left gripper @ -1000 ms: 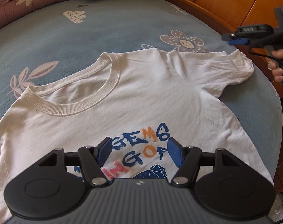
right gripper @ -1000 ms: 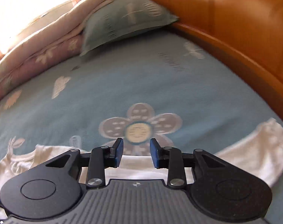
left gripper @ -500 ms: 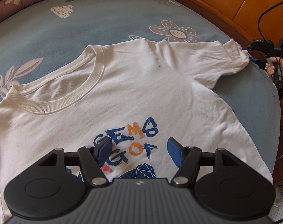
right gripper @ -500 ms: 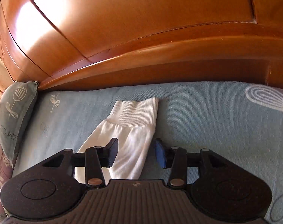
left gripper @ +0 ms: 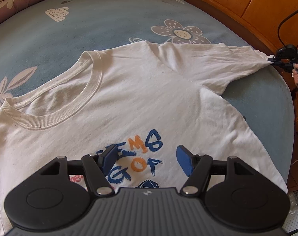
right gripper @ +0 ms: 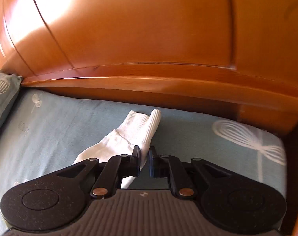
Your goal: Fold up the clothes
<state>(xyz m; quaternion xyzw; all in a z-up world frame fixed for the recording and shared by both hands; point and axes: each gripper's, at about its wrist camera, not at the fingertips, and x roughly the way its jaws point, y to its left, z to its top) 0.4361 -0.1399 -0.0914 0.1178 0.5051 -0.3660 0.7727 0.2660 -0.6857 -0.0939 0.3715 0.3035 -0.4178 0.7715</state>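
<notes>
A white T-shirt (left gripper: 149, 98) with a blue and orange print lies face up on the blue bed sheet (left gripper: 90, 29), collar toward the far left. My left gripper (left gripper: 147, 159) hangs open just above the print, nothing between its fingers. The shirt's right sleeve (left gripper: 227, 63) is stretched out toward the bed's right edge. My right gripper (left gripper: 274, 60) is at its tip; its jaws are closing, and in the right wrist view they pinch the ribbed cuff (right gripper: 137, 129), the gripper (right gripper: 144, 157) low over the sheet.
A wooden bed frame (right gripper: 149, 39) rises close behind the sleeve and runs along the right edge. A grey-green pillow (right gripper: 1, 92) and a pink flowered quilt (left gripper: 15, 0) lie at the head. A hand (left gripper: 297, 76) and cable (left gripper: 282, 25) sit beside the right gripper.
My right gripper swung round from above the sheet to the sleeve end, came down and closed on the cuff. The sleeve is now pulled taut. The left gripper has barely moved.
</notes>
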